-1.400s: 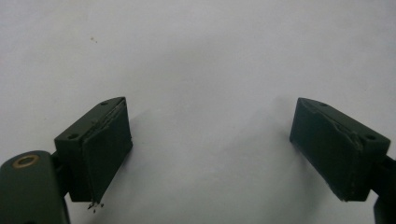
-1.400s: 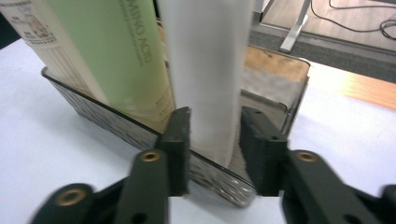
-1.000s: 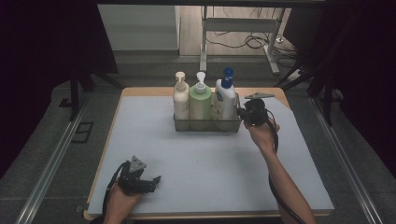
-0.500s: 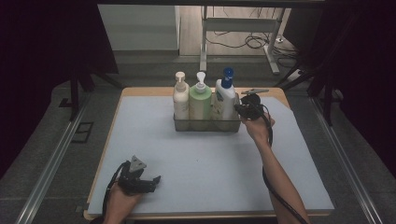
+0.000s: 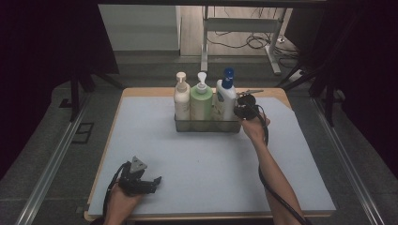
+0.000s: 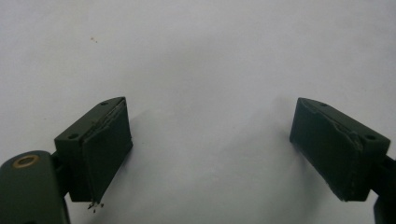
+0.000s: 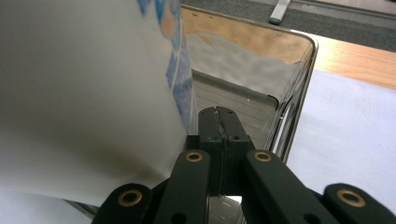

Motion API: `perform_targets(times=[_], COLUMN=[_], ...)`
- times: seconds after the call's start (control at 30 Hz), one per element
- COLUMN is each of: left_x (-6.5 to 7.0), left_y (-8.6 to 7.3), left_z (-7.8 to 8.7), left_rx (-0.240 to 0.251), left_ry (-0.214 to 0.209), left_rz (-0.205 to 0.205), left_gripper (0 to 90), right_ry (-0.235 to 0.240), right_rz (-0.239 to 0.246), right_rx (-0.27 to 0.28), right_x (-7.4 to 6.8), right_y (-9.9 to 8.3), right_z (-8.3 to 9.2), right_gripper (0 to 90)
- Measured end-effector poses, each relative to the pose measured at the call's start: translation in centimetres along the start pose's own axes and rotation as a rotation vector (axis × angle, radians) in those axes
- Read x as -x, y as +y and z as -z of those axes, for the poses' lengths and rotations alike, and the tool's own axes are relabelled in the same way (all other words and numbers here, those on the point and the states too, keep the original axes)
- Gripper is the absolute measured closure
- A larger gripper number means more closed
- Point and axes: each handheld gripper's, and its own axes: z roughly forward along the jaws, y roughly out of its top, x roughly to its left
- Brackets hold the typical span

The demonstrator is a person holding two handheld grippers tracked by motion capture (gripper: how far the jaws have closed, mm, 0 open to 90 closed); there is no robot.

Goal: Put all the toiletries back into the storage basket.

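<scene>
We see a wooden table (image 5: 141, 93) with rounded corners, its top almost wholly covered by a pale blue-white rectangular mat (image 5: 206, 164); a bare strip of wood shows along the far edge and the near rim. On the mat, toward the far side and slightly right of centre, stands a clear, shiny rectangular caddy (image 5: 206, 125). The left gripper (image 5: 152, 183) rests on the mat near the table's front left corner, its jaws spread wide over bare mat.

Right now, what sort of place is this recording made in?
Probably a lab or workshop recording station: a wooden table with a pale blue mat, loose black cables on the bare floor, and a grey metal frame leg behind.
</scene>
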Motion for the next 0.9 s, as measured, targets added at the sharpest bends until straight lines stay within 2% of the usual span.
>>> perform_targets(times=[0.27,0.4,0.5,0.73,0.8,0.9], left_x=[0.0,0.0,0.0,0.0,0.0,0.0], left_y=[0.0,0.0,0.0,0.0,0.0,0.0], left_z=[0.0,0.0,0.0,0.0,0.0,0.0], left_rx=[0.0,0.0,0.0,0.001,0.001,0.001], left_ry=[0.0,0.0,0.0,0.0,0.001,0.0], left_rz=[0.0,0.0,0.0,0.0,0.0,0.0], left_gripper=[12.3,12.3,12.3,12.3,12.3,12.3], right_ry=[0.017,0.015,0.026,0.056,0.038,0.05], right_rz=[-0.004,0.014,0.004,0.02,0.028,0.012], right_rx=[-0.006,-0.011,-0.016,-0.021,-0.02,-0.018], right_x=[-0.5,-1.0,-1.1,-1.8,-2.1,-2.0], right_y=[0.0,0.0,-0.1,-0.4,-0.4,-0.5], right_z=[-0.1,-0.3,-0.4,-0.6,-0.5,-0.4], right_gripper=[89.7,89.7,89.7,89.7,89.7,89.8])
